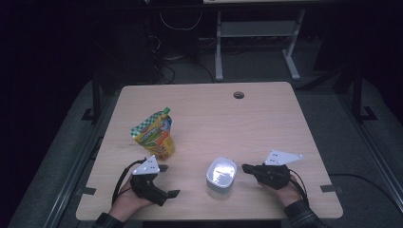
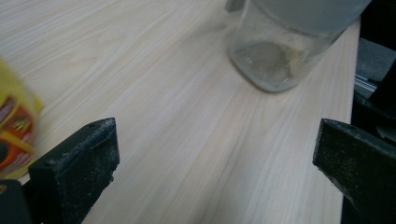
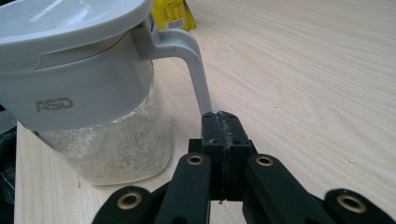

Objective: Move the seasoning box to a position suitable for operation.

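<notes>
**Two tongs flank a lidded jar at the near edge**

A clear glass jar with a grey plastic lid [image 1: 221,176] stands upright near the front edge of the pale wooden tabletop [image 1: 256,123], roughly midway between the two hands. In the right gripper view the grey lid carries a curved handle that drops down the jar's side, and a thin layer of pale grains lies at the bottom of the glass.

The right tongs [image 1: 245,167] lie low over the tabletop just right of the jar, pointing left toward it. The person's right hand [image 1: 280,183] grips the body from behind, the forearm coming in from the near right. Its jaws are pressed together with nothing between them; in the right gripper view their tips sit right at the lower end of the lid's handle, though I cannot tell whether they touch it.

The left tongs [image 1: 168,180] rest to the left of the jar, apart from it, angled toward the right. The left hand [image 1: 127,199] holds them from the near side with the wrist close to the tabletop's front edge. Their jaws are spread wide, holding nothing, with bare wood between them in the left gripper view.

A yellow and green printed stand-up pouch with a spout [image 1: 155,134] stands just beyond the left tongs, farther in on the tabletop.
</notes>
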`<action>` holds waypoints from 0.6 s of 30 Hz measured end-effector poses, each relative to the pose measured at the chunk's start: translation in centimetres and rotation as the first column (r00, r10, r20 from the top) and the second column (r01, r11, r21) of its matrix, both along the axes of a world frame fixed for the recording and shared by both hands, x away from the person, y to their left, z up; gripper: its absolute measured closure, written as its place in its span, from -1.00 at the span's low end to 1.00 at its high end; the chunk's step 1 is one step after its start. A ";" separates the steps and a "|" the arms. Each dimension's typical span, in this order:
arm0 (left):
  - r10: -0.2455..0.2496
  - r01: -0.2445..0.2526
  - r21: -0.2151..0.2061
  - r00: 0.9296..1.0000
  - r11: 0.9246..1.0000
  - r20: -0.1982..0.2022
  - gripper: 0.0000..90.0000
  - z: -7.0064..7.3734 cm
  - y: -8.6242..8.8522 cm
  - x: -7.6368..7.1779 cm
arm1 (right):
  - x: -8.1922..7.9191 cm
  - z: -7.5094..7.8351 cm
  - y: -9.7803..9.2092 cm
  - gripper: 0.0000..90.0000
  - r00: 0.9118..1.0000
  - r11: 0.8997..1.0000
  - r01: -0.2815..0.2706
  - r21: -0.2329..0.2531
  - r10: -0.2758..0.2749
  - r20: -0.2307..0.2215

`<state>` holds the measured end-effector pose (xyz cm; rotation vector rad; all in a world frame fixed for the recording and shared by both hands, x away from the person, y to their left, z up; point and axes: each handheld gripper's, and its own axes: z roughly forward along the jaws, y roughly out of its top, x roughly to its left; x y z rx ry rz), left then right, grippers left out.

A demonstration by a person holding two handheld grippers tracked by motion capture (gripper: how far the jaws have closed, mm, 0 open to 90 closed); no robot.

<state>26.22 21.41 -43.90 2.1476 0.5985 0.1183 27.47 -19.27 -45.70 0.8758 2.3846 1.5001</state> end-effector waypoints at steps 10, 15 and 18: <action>-0.061 0.062 -0.034 0.998 0.998 0.004 -1.00 0.8 -2.5 -0.3 | -0.5 0.1 0.0 0.99 1.000 1.000 -0.030 -0.009 0.030 -0.008; -0.093 0.093 -0.054 0.996 0.994 0.012 -1.00 1.3 -4.0 -0.6 | -1.1 0.3 0.4 0.99 0.998 0.998 -0.064 -0.009 0.064 -0.005; -0.102 0.103 -0.065 0.995 0.993 0.013 -1.00 1.5 -4.5 -0.7 | -1.4 0.4 0.6 0.99 0.997 0.997 -0.079 -0.009 0.079 -0.017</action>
